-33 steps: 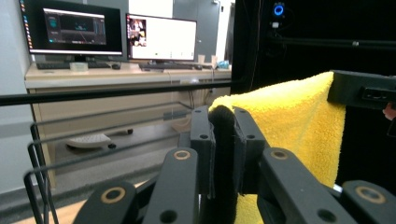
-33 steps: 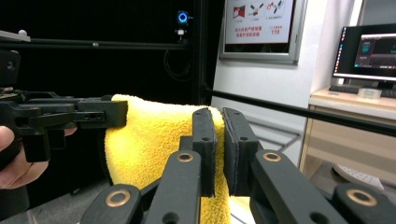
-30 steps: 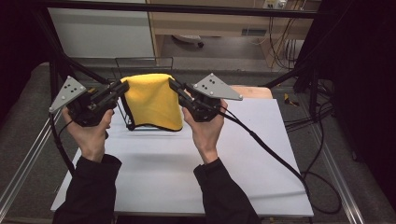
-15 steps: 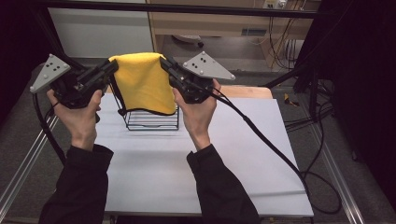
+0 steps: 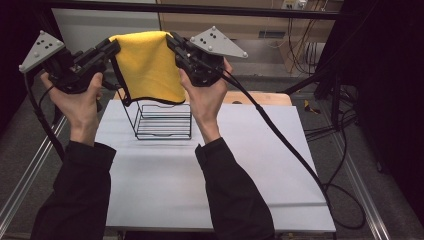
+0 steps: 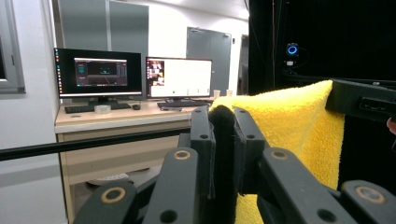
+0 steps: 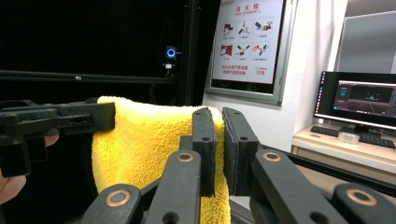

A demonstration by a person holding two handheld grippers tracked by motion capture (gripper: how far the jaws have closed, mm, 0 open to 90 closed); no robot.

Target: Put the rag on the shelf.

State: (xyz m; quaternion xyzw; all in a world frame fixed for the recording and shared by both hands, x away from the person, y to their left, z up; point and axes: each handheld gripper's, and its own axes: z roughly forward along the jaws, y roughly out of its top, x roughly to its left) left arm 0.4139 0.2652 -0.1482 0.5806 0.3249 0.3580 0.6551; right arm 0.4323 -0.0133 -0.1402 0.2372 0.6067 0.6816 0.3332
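Desk point(image 6: 121, 119) with monitors point(image 6: 98, 73), white walls

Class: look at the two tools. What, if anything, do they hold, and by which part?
A yellow towel, held by its two top corners: the left tool shut on one, the right tool on the other. It hangs above the wire basket.

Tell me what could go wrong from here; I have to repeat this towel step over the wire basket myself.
1. Each hand-held gripper, left and right, pinches only a top corner of the yellow towel; a corner could slip free.
2. The towel's lower edge hangs just above the wire basket and might snag its rim.
3. The light basket could tip or slide on the white table if the towel drags it.
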